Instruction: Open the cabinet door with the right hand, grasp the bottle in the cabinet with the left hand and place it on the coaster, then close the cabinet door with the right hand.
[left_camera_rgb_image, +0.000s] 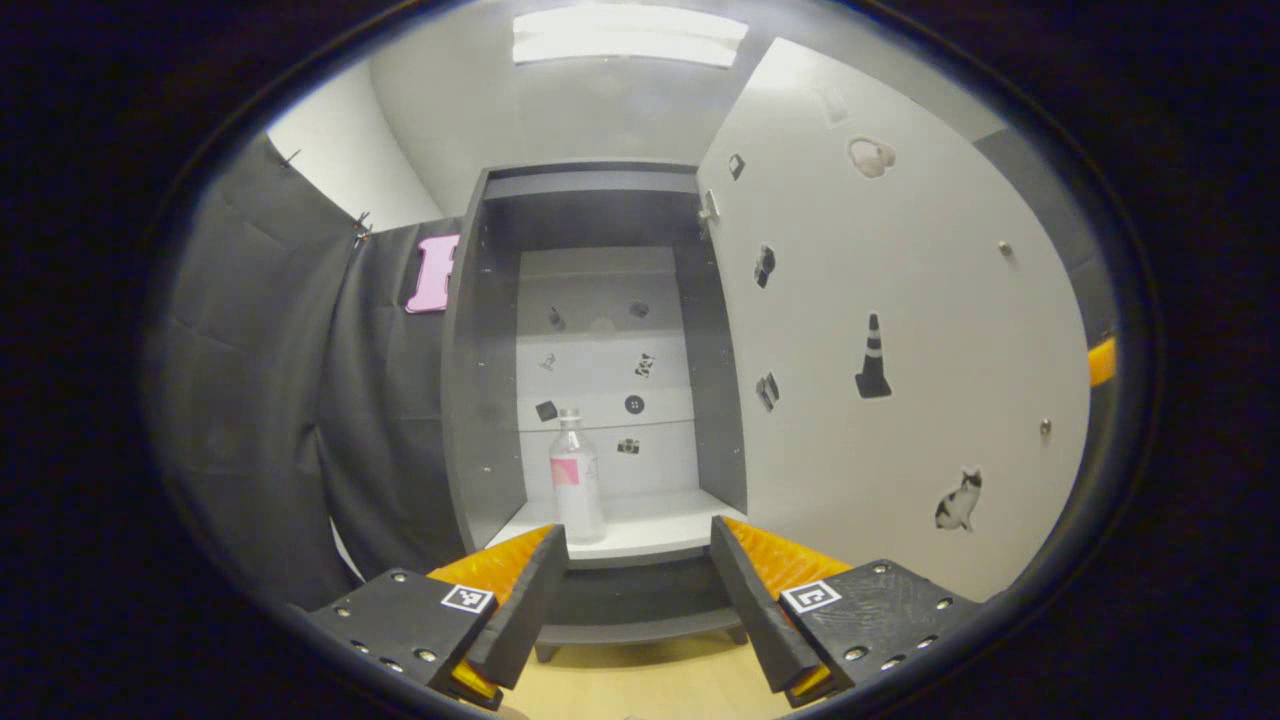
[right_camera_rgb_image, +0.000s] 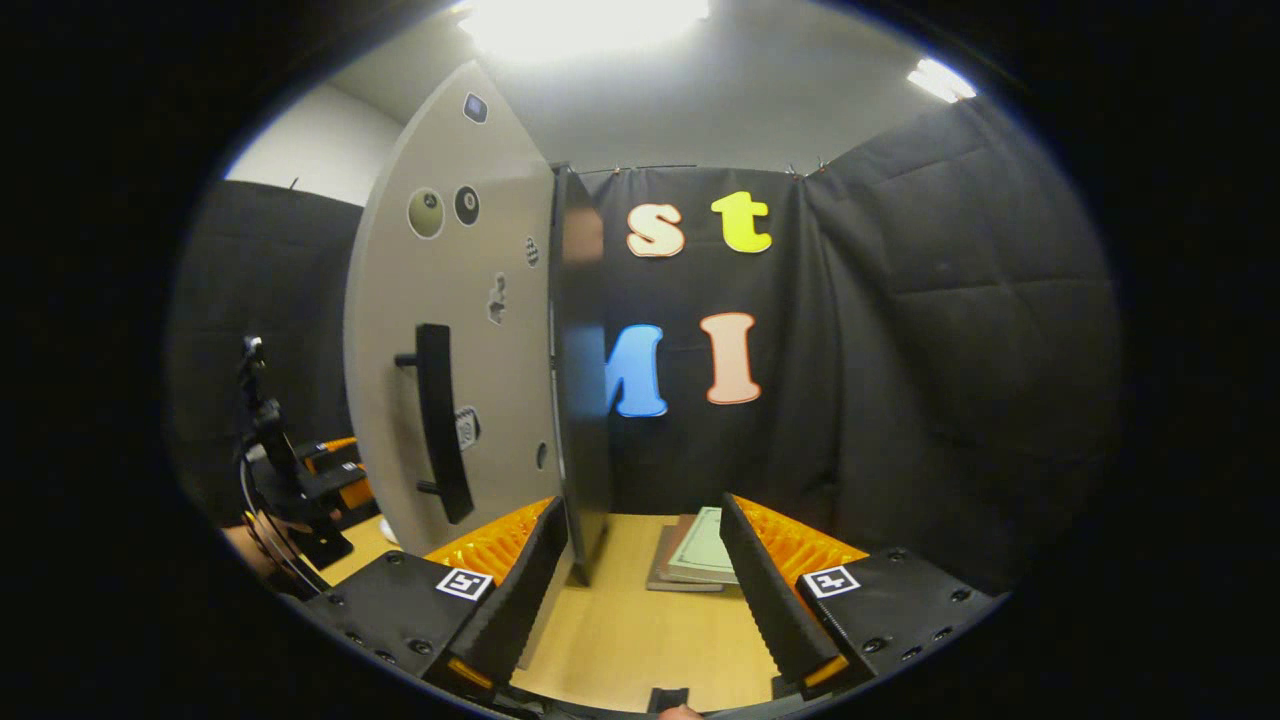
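Door open, bottle not yet grasped

Cabinet door (left_camera_rgb_image: 900, 350) stands swung wide, so step one looks done. Bottle (left_camera_rgb_image: 576, 480) stands upright on the cabinet's lower shelf (left_camera_rgb_image: 650, 535), toward the shelf's left front corner, long axis vertical, cap up.

Left tongs (left_camera_rgb_image: 638, 570) are spread wide and hold nothing. They sit in front of the cabinet (left_camera_rgb_image: 470, 400), short of the shelf edge. Bottle lies straight ahead and slightly left of the tong centreline, just above the left finger's tip in the left gripper view. No contact yet. My read: next move is a forward reach with a small leftward shift, fingers straddling the upright body from the sides.

Right tongs (right_camera_rgb_image: 645, 580) are also wide open and empty, over the bench (right_camera_rgb_image: 620, 620), beside the door's free edge. Door handle (right_camera_rgb_image: 440, 420) is up and to their left, apart from them. Flat pad, possibly the coaster (right_camera_rgb_image: 705, 550), lies on the bench just ahead between the right fingers.

Left is the nearer hand for the bottle.
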